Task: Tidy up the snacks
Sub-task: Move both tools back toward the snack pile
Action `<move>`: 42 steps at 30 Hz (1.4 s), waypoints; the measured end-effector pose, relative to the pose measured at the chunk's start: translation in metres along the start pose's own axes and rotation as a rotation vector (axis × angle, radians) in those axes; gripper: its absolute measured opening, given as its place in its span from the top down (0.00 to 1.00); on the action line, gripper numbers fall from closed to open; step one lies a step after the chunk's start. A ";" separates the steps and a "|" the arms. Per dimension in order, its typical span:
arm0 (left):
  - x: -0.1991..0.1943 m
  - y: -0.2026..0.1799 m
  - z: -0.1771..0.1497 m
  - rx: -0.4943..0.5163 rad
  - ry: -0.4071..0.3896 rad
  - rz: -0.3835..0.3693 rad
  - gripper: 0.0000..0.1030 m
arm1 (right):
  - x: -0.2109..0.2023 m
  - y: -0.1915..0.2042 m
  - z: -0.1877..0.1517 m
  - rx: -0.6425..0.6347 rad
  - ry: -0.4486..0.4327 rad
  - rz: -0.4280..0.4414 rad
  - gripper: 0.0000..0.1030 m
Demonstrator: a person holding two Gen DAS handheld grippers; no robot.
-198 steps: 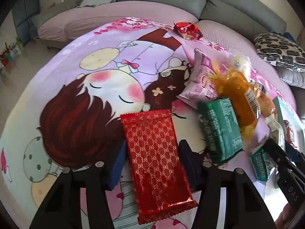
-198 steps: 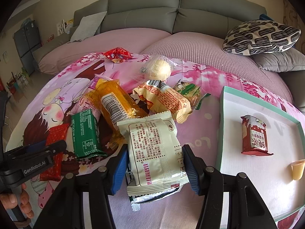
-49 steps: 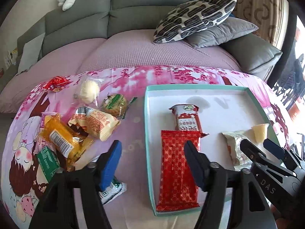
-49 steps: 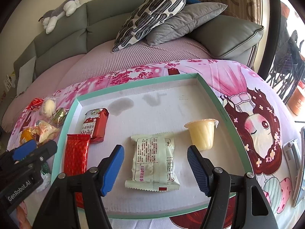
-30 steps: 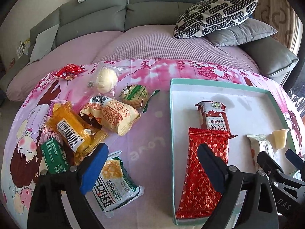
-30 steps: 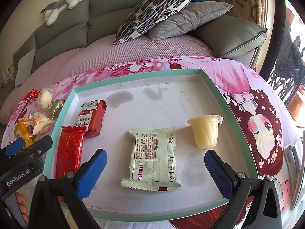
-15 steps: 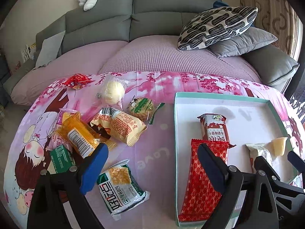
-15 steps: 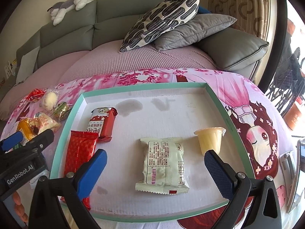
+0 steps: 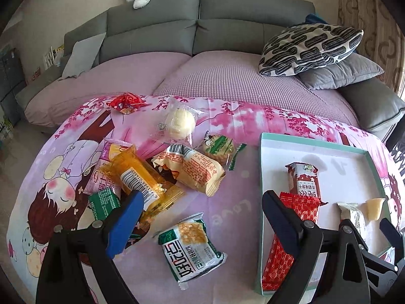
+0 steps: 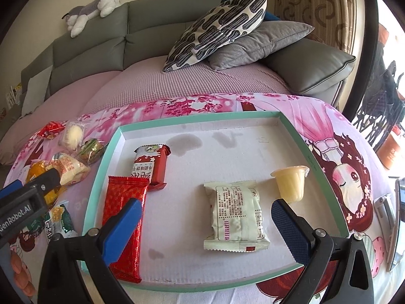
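A teal-rimmed white tray (image 10: 197,124) (image 9: 263,167) holds a long red patterned packet (image 10: 124,215) (image 9: 278,261), a red-and-white packet (image 10: 149,167) (image 9: 303,185), a pale green packet (image 10: 235,215) and a jelly cup (image 10: 291,182). Loose snacks lie left of the tray: a green-and-white cracker packet (image 9: 189,245), an orange packet (image 9: 141,179), a beige-orange packet (image 9: 189,169), a round bun (image 9: 179,124). My left gripper (image 9: 202,225) is open and empty above the cracker packet. My right gripper (image 10: 205,230) is open and empty over the tray's front, its jaws on either side of the pale green packet.
A pink cartoon cloth (image 9: 63,167) covers the surface. A grey sofa (image 9: 197,25) with patterned and grey cushions (image 10: 217,27) stands behind. A small red packet (image 9: 126,102) lies at the cloth's far edge. A metallic object (image 10: 389,217) lies right of the tray.
Both grippers have pulled back from the tray. The left view has swung left toward the loose snack pile. The red patterned packet and the pale green packet stay in the tray.
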State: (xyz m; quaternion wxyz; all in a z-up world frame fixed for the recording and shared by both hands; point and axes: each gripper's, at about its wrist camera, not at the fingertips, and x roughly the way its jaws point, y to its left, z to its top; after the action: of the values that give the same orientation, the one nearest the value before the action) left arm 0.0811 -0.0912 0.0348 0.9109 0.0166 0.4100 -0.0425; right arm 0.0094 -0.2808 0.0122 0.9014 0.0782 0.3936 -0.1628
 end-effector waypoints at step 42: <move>0.056 0.143 -0.027 -0.233 0.256 0.045 0.08 | 0.014 0.194 -0.041 -0.416 0.085 0.258 0.00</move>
State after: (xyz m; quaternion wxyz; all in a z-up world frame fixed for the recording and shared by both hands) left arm 0.1106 0.0497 -0.0260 0.8478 -0.0747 0.5243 0.0282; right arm 0.0595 -0.0918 -0.0236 0.8941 -0.0527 0.4427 0.0418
